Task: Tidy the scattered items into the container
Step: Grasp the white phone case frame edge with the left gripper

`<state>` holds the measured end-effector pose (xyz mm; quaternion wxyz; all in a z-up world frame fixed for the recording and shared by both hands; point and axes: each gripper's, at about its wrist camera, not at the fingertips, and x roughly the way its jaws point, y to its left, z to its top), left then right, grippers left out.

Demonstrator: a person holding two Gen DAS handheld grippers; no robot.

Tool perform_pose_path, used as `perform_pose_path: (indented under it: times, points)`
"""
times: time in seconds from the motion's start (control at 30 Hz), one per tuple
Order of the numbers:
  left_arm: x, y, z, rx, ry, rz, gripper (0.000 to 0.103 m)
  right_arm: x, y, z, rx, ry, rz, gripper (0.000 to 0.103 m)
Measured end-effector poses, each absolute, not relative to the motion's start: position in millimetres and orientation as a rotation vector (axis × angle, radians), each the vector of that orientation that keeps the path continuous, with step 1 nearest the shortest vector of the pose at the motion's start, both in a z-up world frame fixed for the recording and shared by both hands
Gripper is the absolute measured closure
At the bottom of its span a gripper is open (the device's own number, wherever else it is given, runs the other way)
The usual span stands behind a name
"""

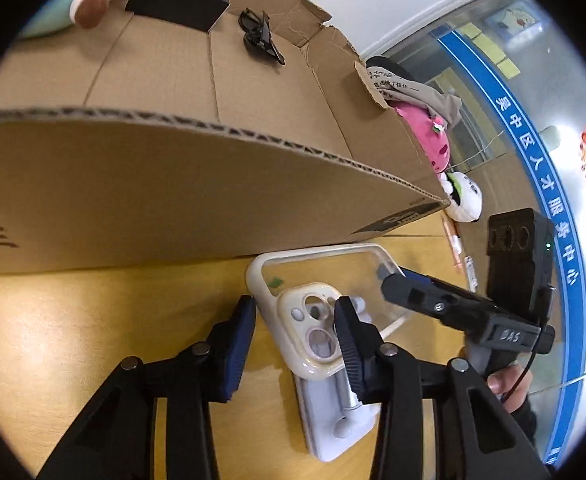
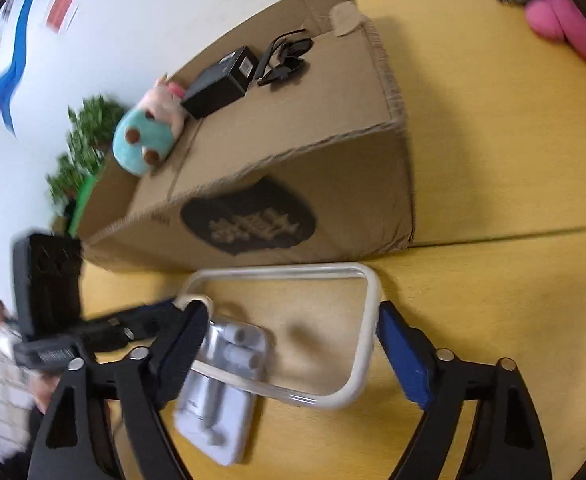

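A clear phone case [image 1: 325,266] with a cream rim lies on the yellow table, resting partly on a white earphone package [image 1: 333,432]. My left gripper [image 1: 295,304] is open around the case's camera corner. One finger stands just outside the rim and the other over the camera cut-out, with a thin gap at the rim. My right gripper [image 2: 293,308] is open, and its fingers frame the case [image 2: 293,270] and the package [image 2: 217,420]. In the left wrist view the right gripper [image 1: 389,280] reaches the case's far side. The open cardboard box [image 1: 173,184] stands just behind.
Inside the box [image 2: 333,184] are a black carton [image 2: 221,80], dark sunglasses [image 2: 285,60] and a teal plush [image 2: 145,144]. A pink plush [image 1: 429,136], a grey cloth [image 1: 425,96], a white plush [image 1: 465,200] and an orange pen [image 1: 453,244] lie beside the box.
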<state>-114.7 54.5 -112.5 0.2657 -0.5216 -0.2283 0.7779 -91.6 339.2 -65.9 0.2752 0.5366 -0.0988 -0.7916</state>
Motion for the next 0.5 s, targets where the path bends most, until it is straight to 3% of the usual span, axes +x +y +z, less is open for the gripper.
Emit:
perform_pose_path:
  times: [0.1, 0.17, 0.5]
  points:
    - [-102, 51, -97, -1.332, -0.547, 2.174, 0.079, -79, 343, -62, 1.424, -0.256, -2.149, 0.040]
    - [-91, 46, -82, -1.259, -0.504, 2.191, 0.080, -69, 350, -54, 1.370, -0.275, -2.161, 0.044]
    - [8, 24, -39, -1.000, -0.152, 2.289, 0.076, 43, 324, -17, 0.969, 0.059, -2.211, 0.044]
